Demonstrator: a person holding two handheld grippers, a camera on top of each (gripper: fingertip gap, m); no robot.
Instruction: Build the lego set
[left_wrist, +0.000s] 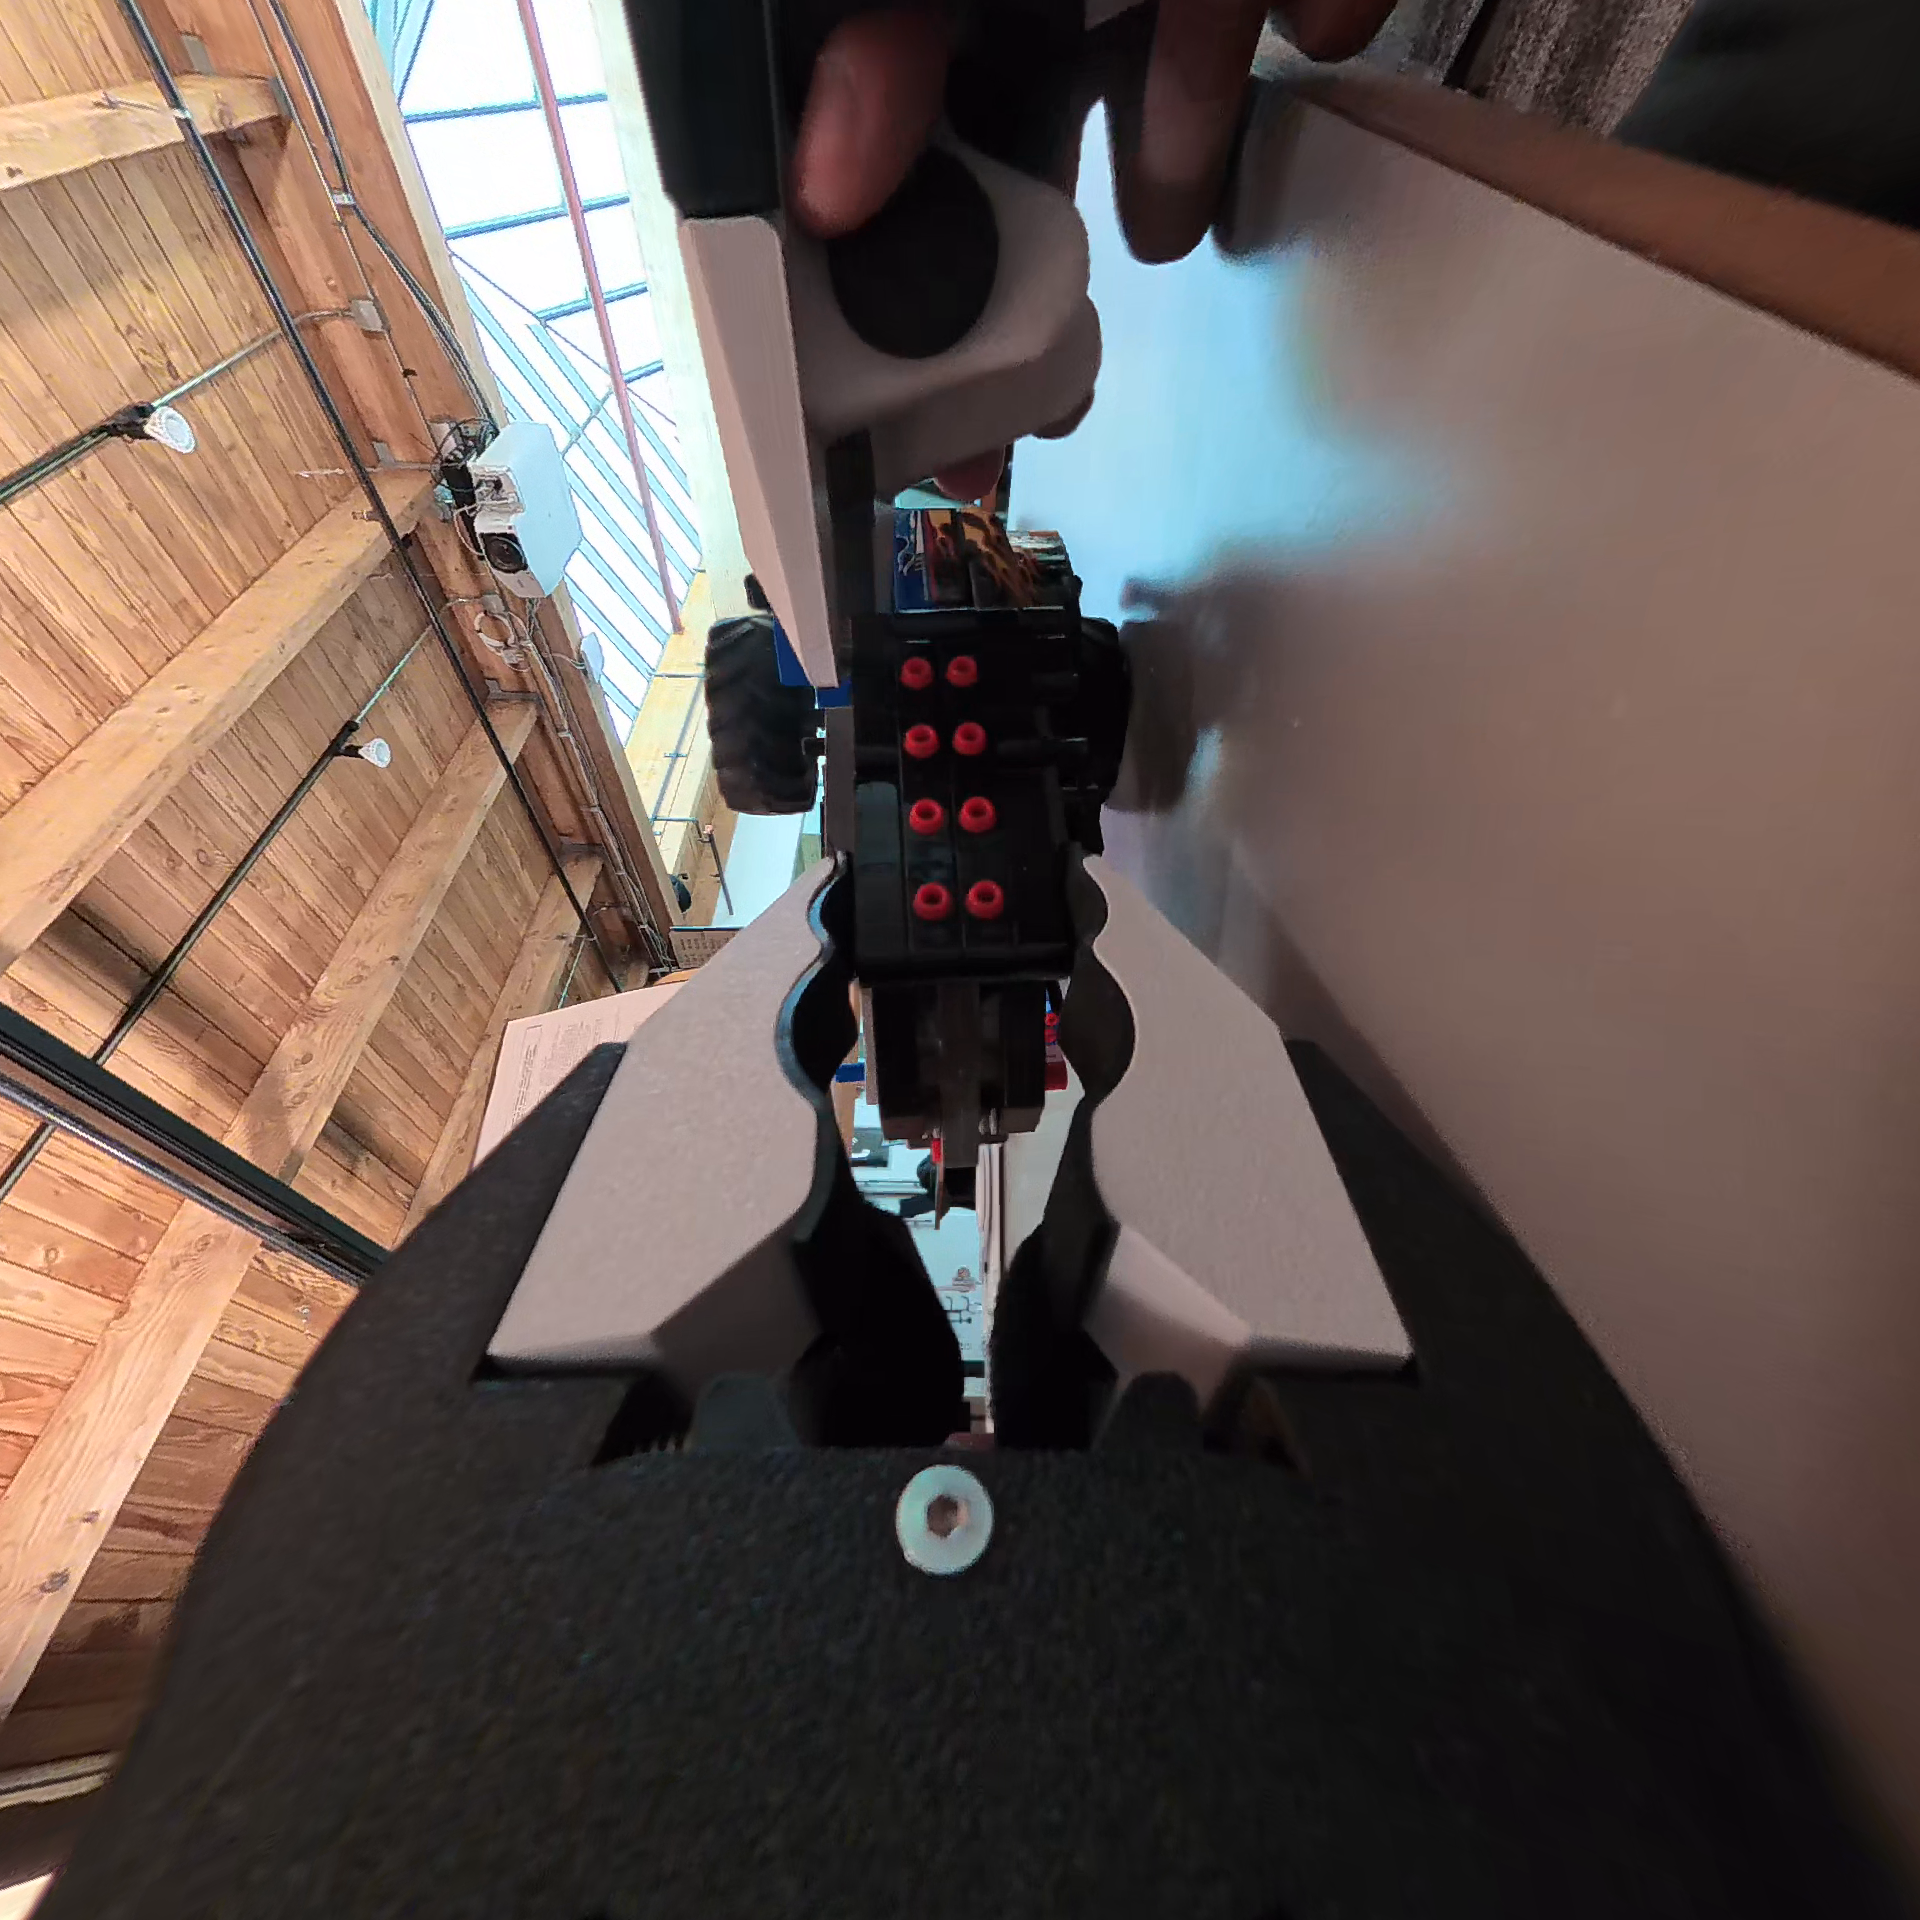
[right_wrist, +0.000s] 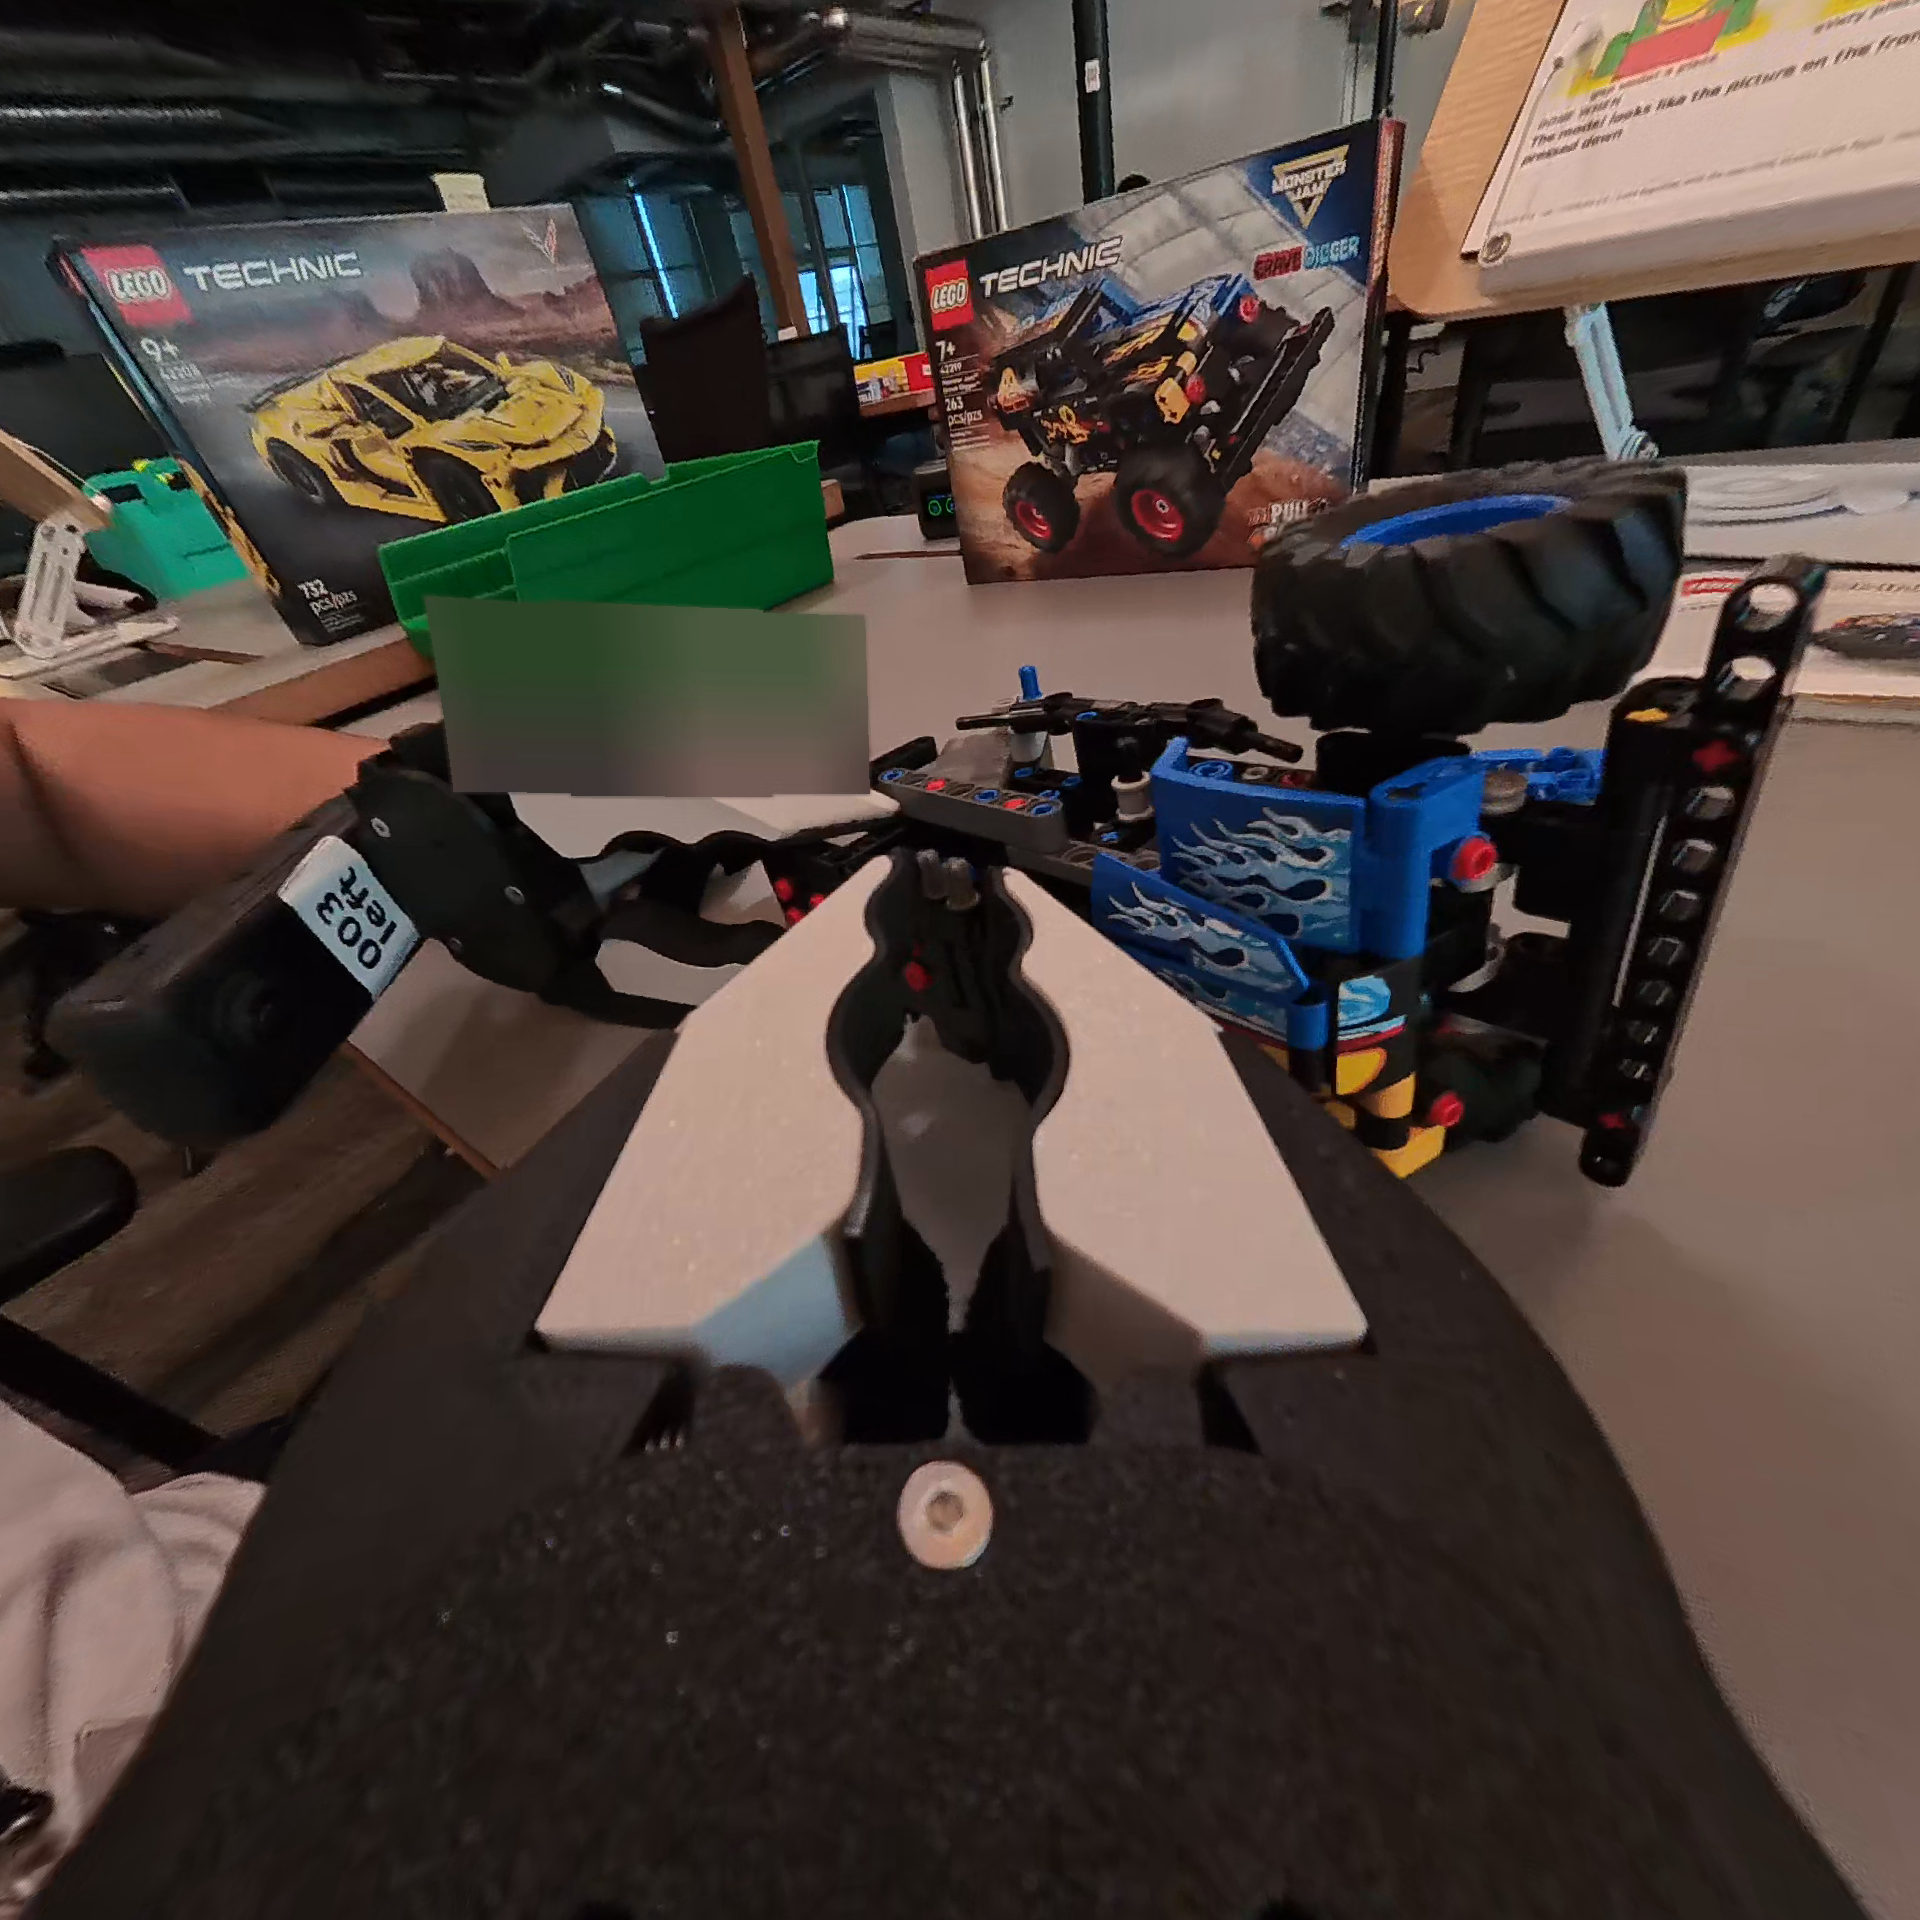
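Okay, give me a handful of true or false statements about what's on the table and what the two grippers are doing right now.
1. The left gripper is shut on the toy truck. True.
2. The truck lies on its side, one tyre facing up. True.
3. The bin behind the truck is red. False: it is green.
4. Two boxes stand upright at the back of the table. True.
5. The right gripper is wide open and far from the truck. False: it is shut on the truck's frame.

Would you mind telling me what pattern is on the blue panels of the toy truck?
White flames on the blue panels, clearest in the right wrist view.
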